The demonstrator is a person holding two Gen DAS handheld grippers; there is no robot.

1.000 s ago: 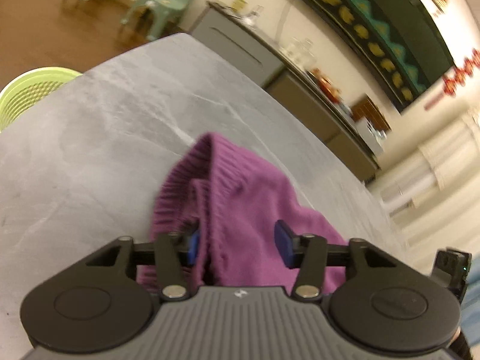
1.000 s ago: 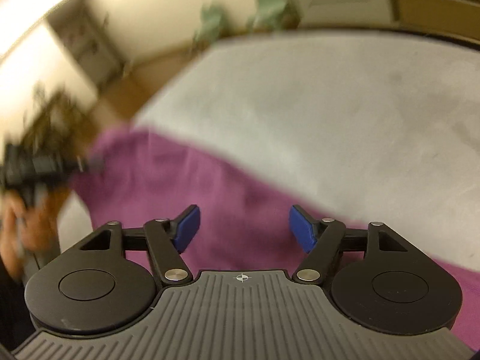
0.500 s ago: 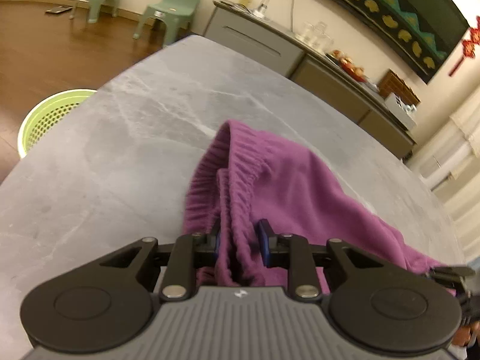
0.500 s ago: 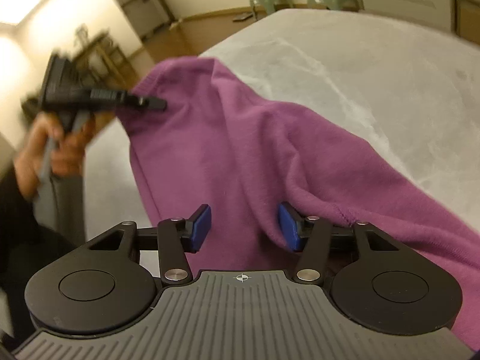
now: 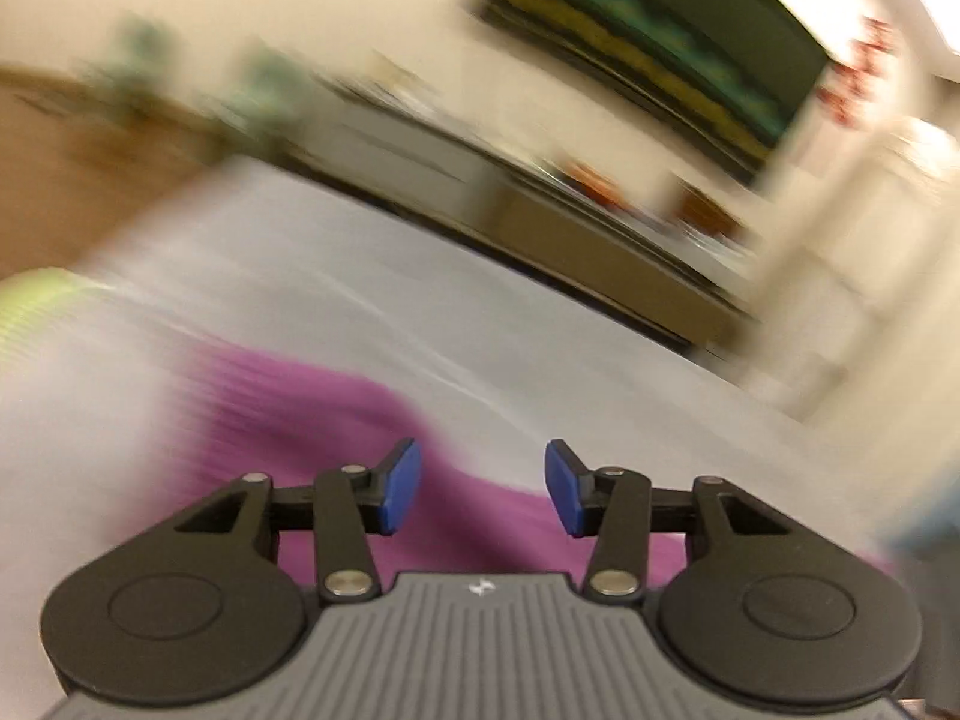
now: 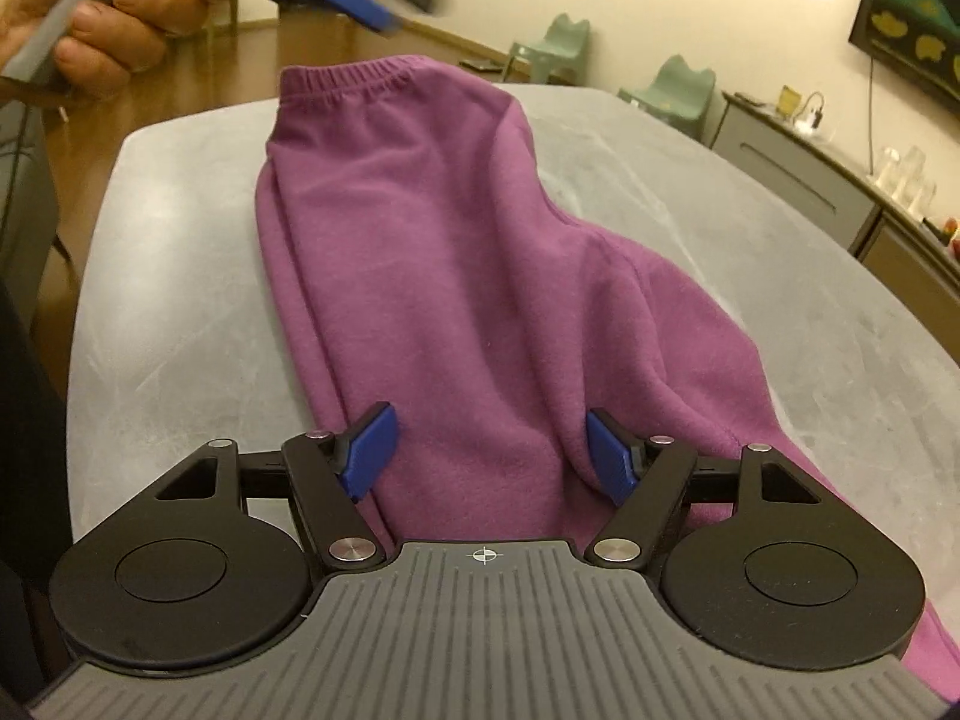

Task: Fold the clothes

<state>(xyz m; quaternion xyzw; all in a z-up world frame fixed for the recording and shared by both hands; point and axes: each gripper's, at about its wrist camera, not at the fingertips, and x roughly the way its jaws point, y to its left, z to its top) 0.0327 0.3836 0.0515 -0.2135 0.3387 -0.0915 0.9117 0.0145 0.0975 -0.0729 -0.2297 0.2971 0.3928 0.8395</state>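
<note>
Purple sweatpants (image 6: 432, 252) lie lengthwise on the grey table (image 6: 174, 300), elastic waistband at the far end. My right gripper (image 6: 489, 450) is open just above the near part of the cloth, its blue pads on either side of a fold. My left gripper (image 5: 480, 489) is open and empty, above the purple cloth (image 5: 312, 414) in its blurred view. It also shows in the right wrist view (image 6: 354, 0), held up in the hand at the top left, away from the waistband.
A lime green basket (image 5: 30, 300) stands off the table's left edge. A grey sideboard (image 6: 828, 180) with glasses runs along the wall. Green chairs (image 6: 684, 90) stand beyond the table's far end.
My left gripper has opened and let go of the waistband, which now lies flat on the table, and it is moving fast. My right gripper has opened wider over the cloth.
</note>
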